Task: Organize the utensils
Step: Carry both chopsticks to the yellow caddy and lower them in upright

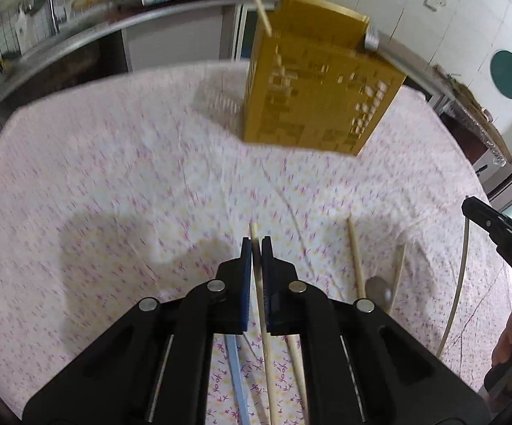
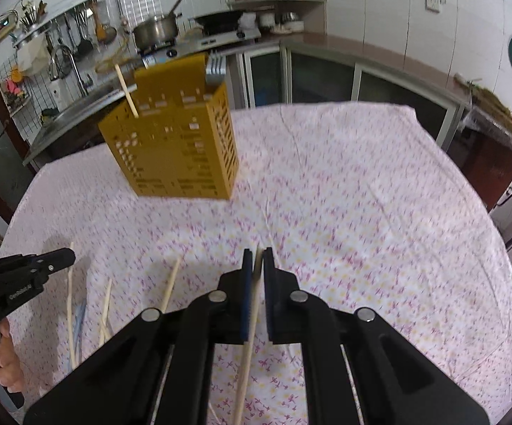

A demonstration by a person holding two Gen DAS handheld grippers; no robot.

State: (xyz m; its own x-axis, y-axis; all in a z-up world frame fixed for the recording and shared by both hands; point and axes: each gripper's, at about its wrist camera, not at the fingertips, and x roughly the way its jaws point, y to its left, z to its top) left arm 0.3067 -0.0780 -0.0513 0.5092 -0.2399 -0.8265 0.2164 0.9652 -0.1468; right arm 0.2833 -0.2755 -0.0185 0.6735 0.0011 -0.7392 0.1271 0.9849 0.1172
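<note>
2 claws, spoon left-view only.

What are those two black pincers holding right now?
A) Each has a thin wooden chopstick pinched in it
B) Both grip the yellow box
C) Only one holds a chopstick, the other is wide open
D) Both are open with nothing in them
A: the left gripper and the right gripper each have jaws closed on a chopstick, well short of the yellow utensil holder.
</note>
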